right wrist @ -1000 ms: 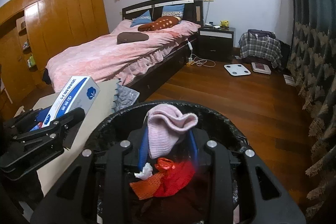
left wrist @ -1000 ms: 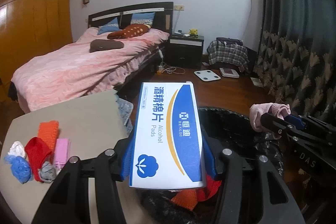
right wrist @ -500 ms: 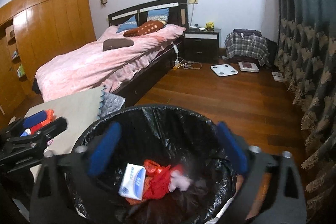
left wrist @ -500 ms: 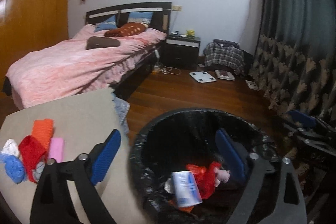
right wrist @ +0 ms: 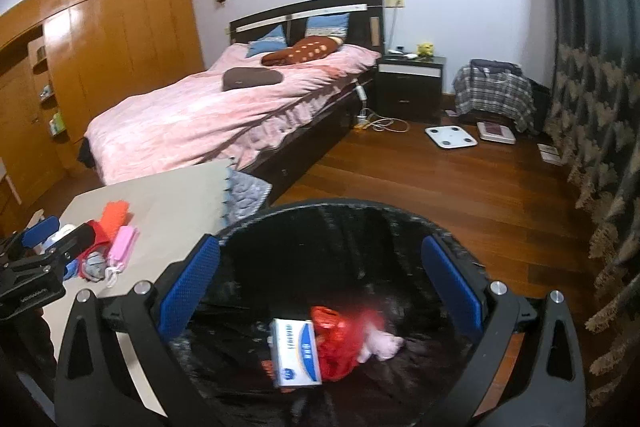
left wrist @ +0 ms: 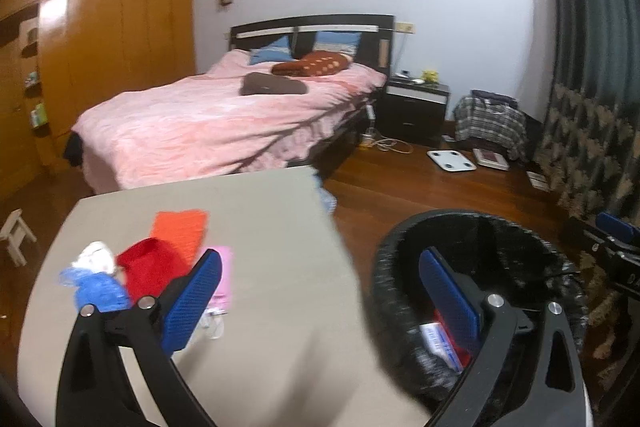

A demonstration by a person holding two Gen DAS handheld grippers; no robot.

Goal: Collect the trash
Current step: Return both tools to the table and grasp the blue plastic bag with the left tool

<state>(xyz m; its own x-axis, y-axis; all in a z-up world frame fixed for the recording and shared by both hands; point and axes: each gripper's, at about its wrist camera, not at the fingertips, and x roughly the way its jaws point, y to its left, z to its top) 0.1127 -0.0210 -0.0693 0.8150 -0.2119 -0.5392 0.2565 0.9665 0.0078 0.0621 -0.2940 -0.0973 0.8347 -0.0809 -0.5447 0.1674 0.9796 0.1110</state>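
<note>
Here the left gripper (left wrist: 320, 299) has its blue-padded fingers spread wide apart with nothing between them; one finger (left wrist: 192, 301) hangs over the beige table (left wrist: 260, 227) and the other over the rim of the trash bin (left wrist: 472, 227). It touches neither. The right gripper (right wrist: 322, 289) is likewise fully apart and empty, poised above the mouth of the bin, whose black liner (right wrist: 340, 239) fills the space between its pads.

Down inside the bin lie a white-and-blue alcohol pad box (right wrist: 296, 353), tilted on its side, a crumpled red plastic bag (right wrist: 340, 343) touching it, and a pale pink cloth (right wrist: 382, 343) just beside the bag. An orange scrap shows under the box.

On the table, near the left gripper's left finger, a small heap of trash remains: an orange knitted piece (left wrist: 180, 229), a red cloth (left wrist: 154, 267) partly over it, a blue mesh ball (left wrist: 98, 287), a white crumpled wad (left wrist: 94, 255) and a pink rectangular piece (left wrist: 224, 275) partly hidden by the finger. The right wrist view shows the same heap just beside the left gripper's tips.

Behind stands a bed with a pink cover (right wrist: 208, 107) and, on the wooden floor, a white bathroom scale (right wrist: 450, 137).
</note>
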